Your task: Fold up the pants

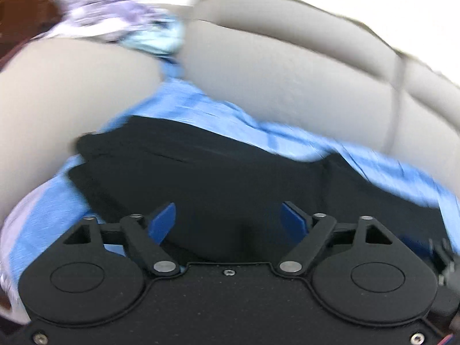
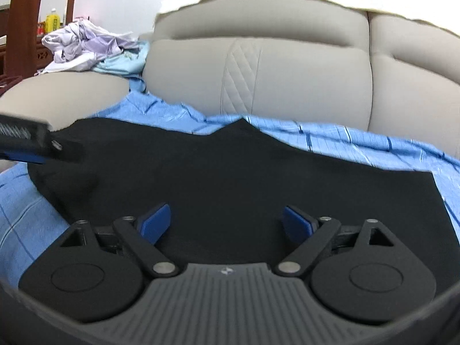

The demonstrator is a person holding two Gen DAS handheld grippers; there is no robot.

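Black pants lie spread flat on a light blue checked sheet on a grey sofa seat. They also show in the left wrist view, which is blurred. My left gripper is open and empty, low over the pants. It also shows at the left edge of the right wrist view, over the pants' left end. My right gripper is open and empty, just above the near part of the pants.
The grey sofa backrest rises behind the sheet. A pile of white, lilac and pale blue clothes lies on the left armrest. A wooden frame and a yellow bottle stand beyond it.
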